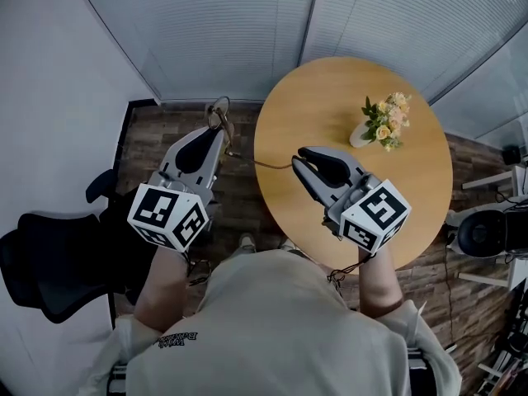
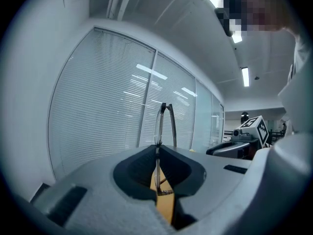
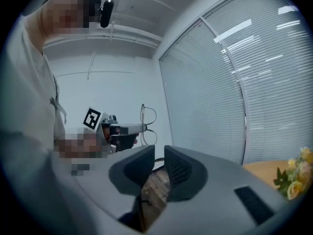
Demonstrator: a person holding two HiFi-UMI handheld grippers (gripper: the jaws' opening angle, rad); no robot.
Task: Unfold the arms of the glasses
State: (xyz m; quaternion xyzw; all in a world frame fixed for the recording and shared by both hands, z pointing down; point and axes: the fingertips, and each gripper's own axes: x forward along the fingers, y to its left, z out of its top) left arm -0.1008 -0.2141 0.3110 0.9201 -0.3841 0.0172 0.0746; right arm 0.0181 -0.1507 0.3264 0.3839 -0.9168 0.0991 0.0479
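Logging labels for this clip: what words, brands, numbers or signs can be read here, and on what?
Shirt print: upside down, too blurred to read.
Left cube and right cube, on the left gripper and right gripper: square marker patterns only, no letters.
Glasses: no readable marking.
No other text.
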